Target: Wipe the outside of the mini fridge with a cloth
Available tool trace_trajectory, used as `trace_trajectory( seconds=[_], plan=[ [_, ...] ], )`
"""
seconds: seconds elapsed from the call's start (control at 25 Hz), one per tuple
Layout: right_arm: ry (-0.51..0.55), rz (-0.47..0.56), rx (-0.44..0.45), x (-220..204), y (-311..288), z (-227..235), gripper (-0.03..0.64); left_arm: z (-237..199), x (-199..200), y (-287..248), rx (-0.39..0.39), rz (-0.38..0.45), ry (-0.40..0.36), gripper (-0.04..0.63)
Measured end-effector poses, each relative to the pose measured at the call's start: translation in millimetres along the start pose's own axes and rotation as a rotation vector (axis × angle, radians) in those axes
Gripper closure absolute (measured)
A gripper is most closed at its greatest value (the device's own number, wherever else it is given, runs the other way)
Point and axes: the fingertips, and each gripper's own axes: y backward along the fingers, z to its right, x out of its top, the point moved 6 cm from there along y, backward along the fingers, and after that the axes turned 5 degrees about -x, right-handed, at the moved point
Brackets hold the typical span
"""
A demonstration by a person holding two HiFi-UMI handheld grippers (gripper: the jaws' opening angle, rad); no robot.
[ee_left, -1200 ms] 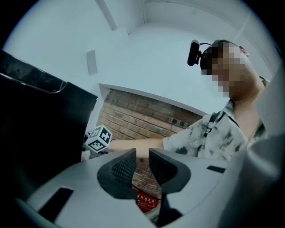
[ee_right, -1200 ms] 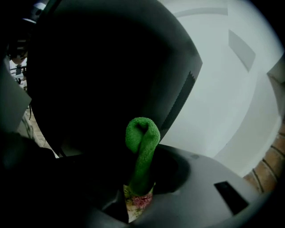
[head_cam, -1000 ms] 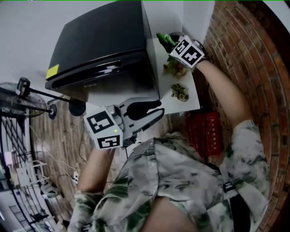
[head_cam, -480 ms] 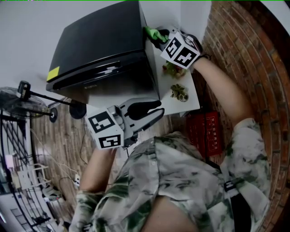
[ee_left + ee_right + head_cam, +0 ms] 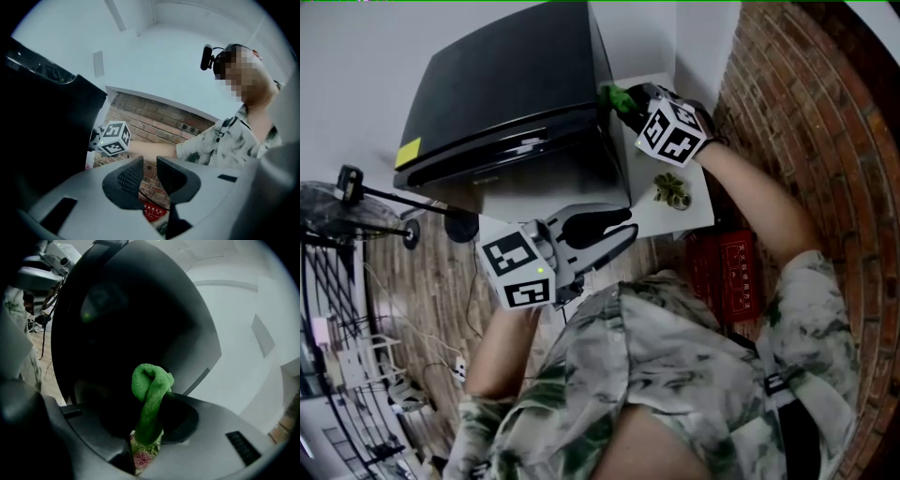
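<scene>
- While the right gripper [image 5: 630,99] pinches the green cloth [image 5: 150,394] tightly between its fingers, the cloth is pressed at the top right edge of the black mini fridge [image 5: 506,89].
- The left gripper [image 5: 617,232] hangs low in front of the fridge, its fingers [image 5: 127,180] a little apart and empty.
- A small potted plant [image 5: 671,190] stands on the white surface [image 5: 701,214] just beside the fridge.

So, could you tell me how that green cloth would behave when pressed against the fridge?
Probably floppy: the green cloth curls over in a loop beyond the right tongs. Likely light and squashy, so it should flatten against the mini fridge.
</scene>
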Motion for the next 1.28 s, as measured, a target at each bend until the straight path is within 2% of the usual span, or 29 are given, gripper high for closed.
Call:
trace_trajectory(
  seconds=[0.76, 1.0, 1.28],
  plan=[
    [0.001, -0.205, 0.176, -107.2, -53.7, -112.5, 0.497, -8.2, -6.0, -0.6, 0.018, -0.016, 0.025, 0.500],
    [-0.050, -0.182, 0.105, -96.1, -32.0, -85.7, 0.497, -10.4, -5.4, 3.7, 0.011, -0.007, 0.026, 0.500],
    [-0.076, -0.059, -0.015, -34.6, 19.1, -19.4, 0.497, -12.2, -7.0, 1.2, -0.025, -0.001, 0.028, 0.500]
  ],
)
